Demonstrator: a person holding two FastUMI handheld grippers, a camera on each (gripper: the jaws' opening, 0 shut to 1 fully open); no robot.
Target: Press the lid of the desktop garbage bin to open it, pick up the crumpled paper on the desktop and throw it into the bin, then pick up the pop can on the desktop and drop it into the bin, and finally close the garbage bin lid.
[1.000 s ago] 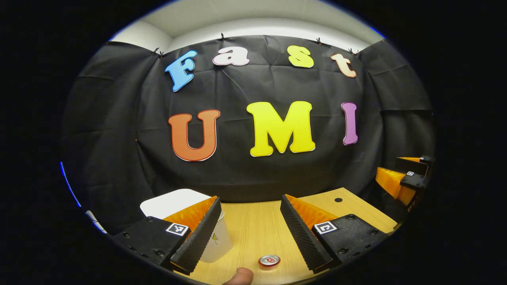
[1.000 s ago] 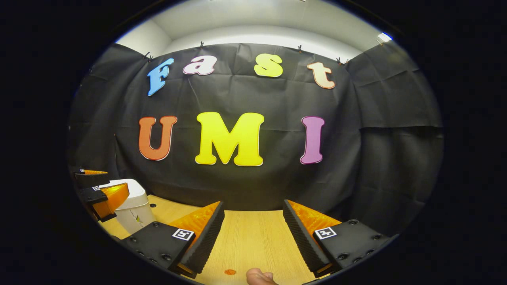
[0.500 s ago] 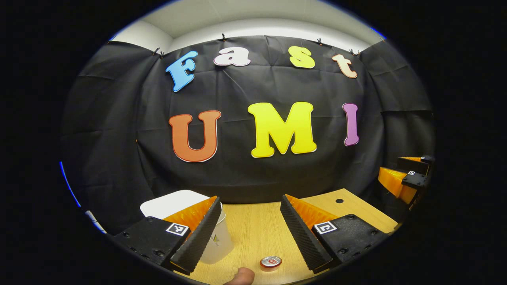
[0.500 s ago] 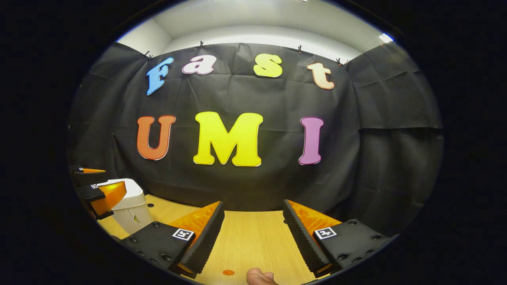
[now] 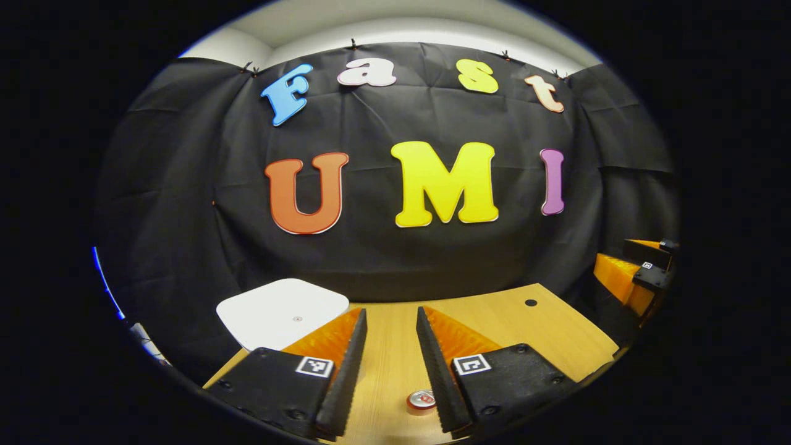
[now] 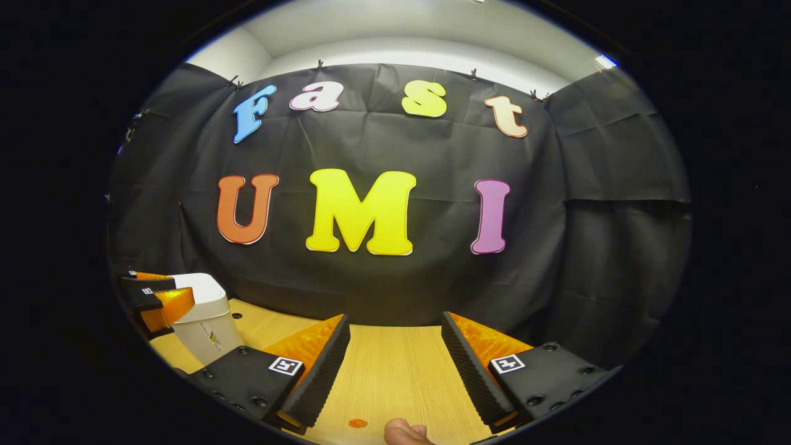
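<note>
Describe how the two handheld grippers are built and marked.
Both look alike. The left gripper and right gripper each have two wedge-shaped fingers with ridged inner faces, mounted on matte black blocks with visible screws. Each block carries a small square black-and-white tag.

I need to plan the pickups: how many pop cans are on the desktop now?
1. One pop can stands on the wooden desktop, close to the left gripper, beside its right finger. More could be hidden behind the fingers.
</note>
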